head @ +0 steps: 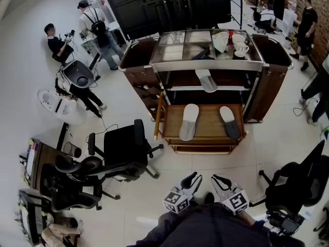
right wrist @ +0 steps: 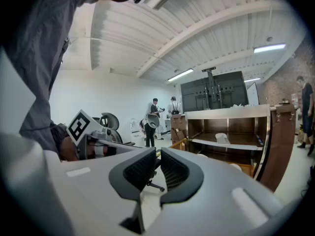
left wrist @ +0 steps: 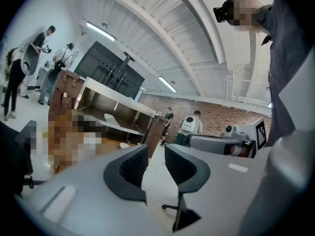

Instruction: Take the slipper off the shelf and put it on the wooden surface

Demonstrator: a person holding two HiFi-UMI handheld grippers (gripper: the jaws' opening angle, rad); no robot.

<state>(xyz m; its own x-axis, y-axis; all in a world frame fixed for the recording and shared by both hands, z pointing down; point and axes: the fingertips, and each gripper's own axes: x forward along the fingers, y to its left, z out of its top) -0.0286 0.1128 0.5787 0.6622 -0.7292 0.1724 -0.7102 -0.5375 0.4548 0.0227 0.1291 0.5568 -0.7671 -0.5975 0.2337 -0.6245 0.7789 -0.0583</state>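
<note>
The pale flat slipper point(head: 206, 80) lies on the middle metal shelf point(head: 180, 88) of the brown service cart point(head: 141, 66). Just below it, the pull-out wooden surface point(head: 208, 127) carries a white slipper point(head: 188, 121) on its left part and a grey slipper point(head: 230, 121) on its right part, apart from each other. The left gripper point(head: 193, 180) and the right gripper point(head: 220, 181) are low, near the person's body and well apart from the cart. Each has its jaws a little apart, with nothing between them.

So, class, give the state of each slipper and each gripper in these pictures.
Shelf slipper: lying on the shelf, not yet taken.
White slipper: lying on the wooden surface.
Grey slipper: lying on the wooden surface.
Left gripper: jaws apart, empty.
Right gripper: jaws apart, empty.
</note>
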